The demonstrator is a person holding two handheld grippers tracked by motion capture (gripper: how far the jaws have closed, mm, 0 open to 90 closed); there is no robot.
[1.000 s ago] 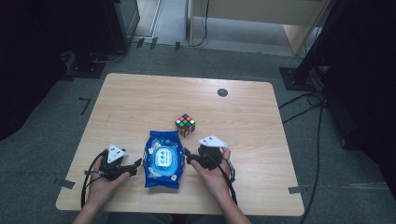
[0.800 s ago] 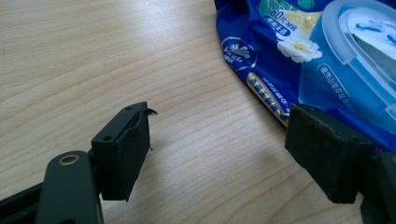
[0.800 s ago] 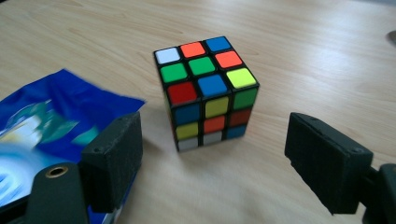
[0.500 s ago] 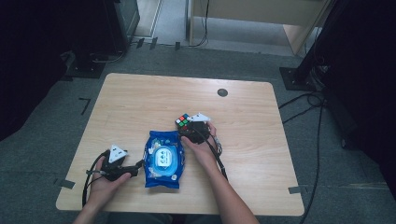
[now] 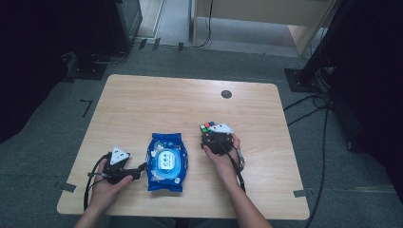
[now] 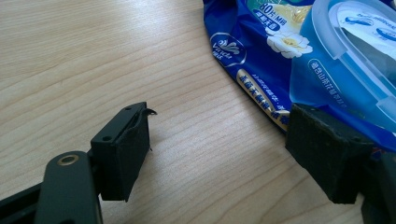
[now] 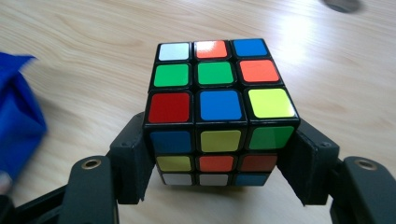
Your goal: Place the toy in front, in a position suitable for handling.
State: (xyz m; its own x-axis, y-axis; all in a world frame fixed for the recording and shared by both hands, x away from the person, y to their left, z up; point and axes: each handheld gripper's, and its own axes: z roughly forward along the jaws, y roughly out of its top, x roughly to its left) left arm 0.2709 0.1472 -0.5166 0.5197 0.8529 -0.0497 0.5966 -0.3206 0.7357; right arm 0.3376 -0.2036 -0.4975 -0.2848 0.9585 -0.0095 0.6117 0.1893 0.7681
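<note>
A scrambled Rubik's cube (image 5: 207,127) (image 7: 219,107) rests on the wooden table (image 5: 157,104), right of centre. My right gripper (image 5: 210,133) (image 7: 219,154) is shut on it, both pads pressed against its lower sides; its jaws have just been closing around the cube. A blue pack of wet wipes (image 5: 165,161) (image 6: 280,60) with a pale plastic lid lies flat near the front. My left gripper (image 5: 141,170) (image 6: 224,135) stands open at the pack's left edge, low over the table. One jaw overlaps the pack's rim and bare wood lies between the jaws.
A small black round disc (image 5: 226,94) (image 7: 343,4) is set into the table near its far edge. Cables and dark stand feet (image 5: 309,78) lie on the grey floor to the right of the table.
My right gripper left the wipes pack, went up to the cube, closed on it and has shifted it to the right. The left gripper has stayed put.
</note>
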